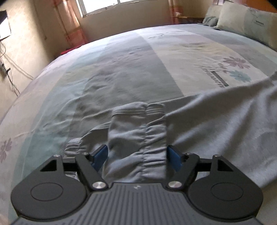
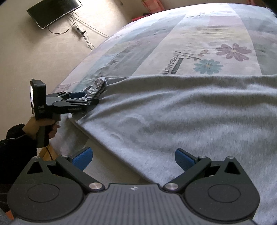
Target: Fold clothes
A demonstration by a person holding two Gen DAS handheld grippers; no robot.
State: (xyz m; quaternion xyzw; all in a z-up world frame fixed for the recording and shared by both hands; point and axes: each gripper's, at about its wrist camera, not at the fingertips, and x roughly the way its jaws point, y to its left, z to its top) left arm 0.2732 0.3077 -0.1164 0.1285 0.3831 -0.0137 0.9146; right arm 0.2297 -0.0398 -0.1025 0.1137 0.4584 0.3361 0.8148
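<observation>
A light grey garment [image 2: 173, 112] lies spread over the near part of the bed and shows in the left wrist view as the grey garment [image 1: 216, 121]. Its gathered elastic band [image 1: 138, 135] is folded up between the jaws of my left gripper [image 1: 137, 152]. Those jaws stand wide, and the blue pads [image 1: 174, 159] flank the cloth without squeezing it. From the right wrist view, the left gripper [image 2: 90, 99] sits at the garment's far left corner beside the bunched band [image 2: 97, 88]. My right gripper [image 2: 132, 155] is open above the garment's near edge, holding nothing.
The bed carries a pastel striped sheet with flowers [image 2: 233, 50]. Pillows [image 1: 242, 22] lie at its head, under a window [image 1: 103, 7]. A wall TV [image 2: 53, 13] and a power strip [image 2: 77, 31] are past the bed's left edge. A hand in a dark sleeve [image 2: 39, 126] holds the left gripper.
</observation>
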